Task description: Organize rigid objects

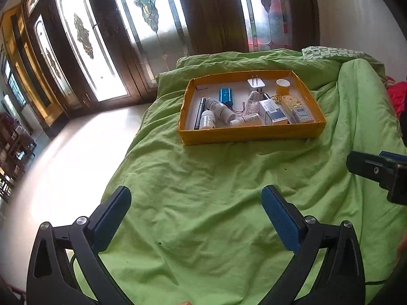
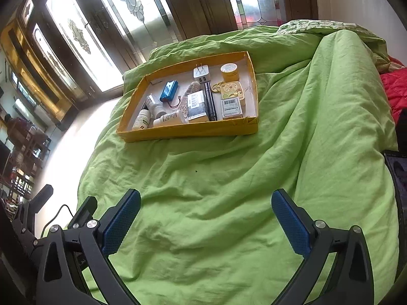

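Observation:
A shallow yellow tray [image 1: 250,136] [image 2: 188,131] lies on a green quilt, well ahead of both grippers. It holds a blue battery pack [image 1: 225,94] [image 2: 168,91], a white plug charger [image 1: 257,82] [image 2: 201,75], a yellow jar [image 1: 282,86] [image 2: 229,72], white bottles [image 1: 207,119] [image 2: 142,120], a black torch [image 2: 210,104] and small boxes [image 1: 273,111] [image 2: 231,109]. My left gripper [image 1: 197,193] is open over bare quilt, with nothing between its blue pads. My right gripper [image 2: 207,197] is likewise open and empty. One right finger [image 1: 366,165] shows at the left wrist view's right edge.
The green quilt [image 2: 254,178] covers a bed whose left edge drops to a pale floor [image 1: 76,157]. Glass-panelled wooden doors [image 1: 84,38] stand behind. A red quilt [image 2: 394,91] and a dark flat device [image 2: 399,178] lie at the right.

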`<state>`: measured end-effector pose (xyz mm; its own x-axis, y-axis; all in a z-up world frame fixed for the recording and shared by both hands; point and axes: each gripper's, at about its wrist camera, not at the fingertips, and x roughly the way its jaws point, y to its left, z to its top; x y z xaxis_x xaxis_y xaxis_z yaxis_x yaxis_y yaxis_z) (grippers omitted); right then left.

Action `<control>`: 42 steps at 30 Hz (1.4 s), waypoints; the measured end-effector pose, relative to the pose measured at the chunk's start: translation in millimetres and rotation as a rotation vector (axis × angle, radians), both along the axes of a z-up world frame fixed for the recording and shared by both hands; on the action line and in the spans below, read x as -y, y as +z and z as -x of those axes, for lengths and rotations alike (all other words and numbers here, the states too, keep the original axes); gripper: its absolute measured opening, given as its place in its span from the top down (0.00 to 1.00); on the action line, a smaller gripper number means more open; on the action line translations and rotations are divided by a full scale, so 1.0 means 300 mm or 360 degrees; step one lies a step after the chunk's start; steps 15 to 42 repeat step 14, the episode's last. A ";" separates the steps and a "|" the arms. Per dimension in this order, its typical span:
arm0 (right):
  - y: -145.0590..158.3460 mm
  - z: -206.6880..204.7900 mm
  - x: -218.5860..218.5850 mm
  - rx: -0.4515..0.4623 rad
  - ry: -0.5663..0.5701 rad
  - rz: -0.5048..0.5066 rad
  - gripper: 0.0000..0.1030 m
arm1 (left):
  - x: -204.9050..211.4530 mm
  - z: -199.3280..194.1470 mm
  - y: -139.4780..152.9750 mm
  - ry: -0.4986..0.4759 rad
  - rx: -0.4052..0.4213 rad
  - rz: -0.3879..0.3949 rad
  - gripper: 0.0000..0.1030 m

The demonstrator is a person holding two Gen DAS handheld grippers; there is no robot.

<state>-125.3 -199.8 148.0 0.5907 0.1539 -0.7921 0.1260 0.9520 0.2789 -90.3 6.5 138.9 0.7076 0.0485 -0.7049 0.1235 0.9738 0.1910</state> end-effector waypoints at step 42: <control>0.069 0.076 -0.043 0.0086 0.0002 0.0025 0.02 | 0.020 0.017 0.055 -0.0059 -0.0029 0.0129 0.00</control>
